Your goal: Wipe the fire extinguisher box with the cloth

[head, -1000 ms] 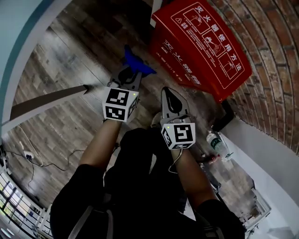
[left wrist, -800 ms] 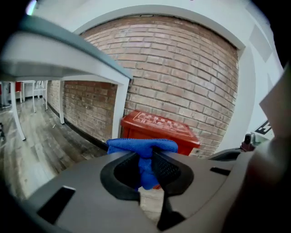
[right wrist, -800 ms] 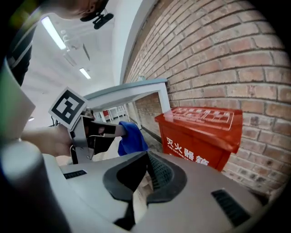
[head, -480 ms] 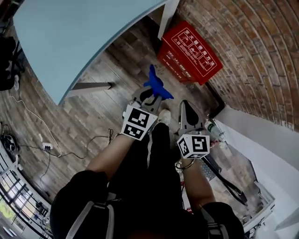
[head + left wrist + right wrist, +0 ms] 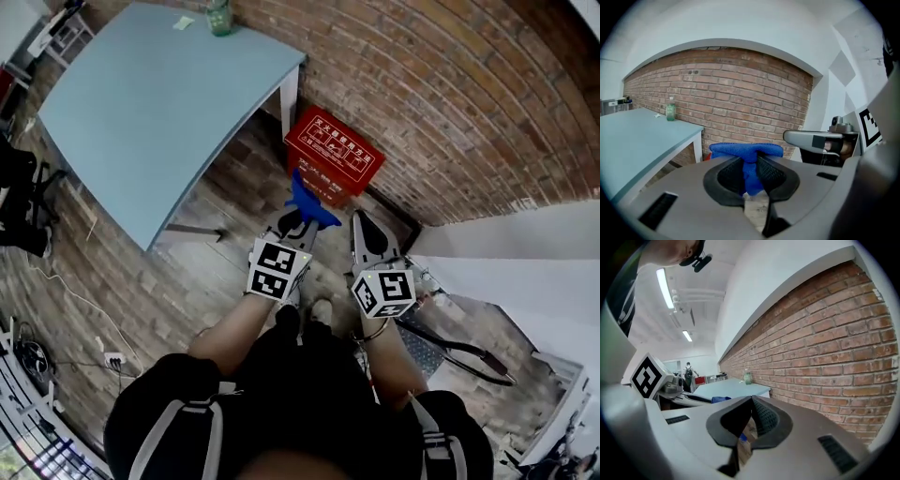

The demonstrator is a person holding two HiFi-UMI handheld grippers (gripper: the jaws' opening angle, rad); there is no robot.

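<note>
Fire extinguisher box [image 5: 334, 155], red with white print on its lid, stands on the wooden floor [image 5: 187, 272] against the brick wall [image 5: 450, 103], just beside the near leg of the table.

Far left there's a black chair [image 5: 21, 192], and a cable trails over the boards to a power strip [image 5: 112, 358]. Next comes the pale blue table [image 5: 150, 112], with a green bottle [image 5: 218, 17] at its far edge by the wall.

Right of the table, the person stands with both arms out in front. The left gripper [image 5: 298, 217] is clamped on the blue cloth [image 5: 307, 202]. Its own view shows the jaws pinching a fold in the middle, with the rest bunched over the tips. From above, the cloth overlaps the box's near edge. But that gripper looks out level over the table top, so the cloth is up in the air and off the box.

The right gripper [image 5: 362, 225] is just beside the left, at about the same height. Its jaws meet at the tips with nothing between them.
</note>
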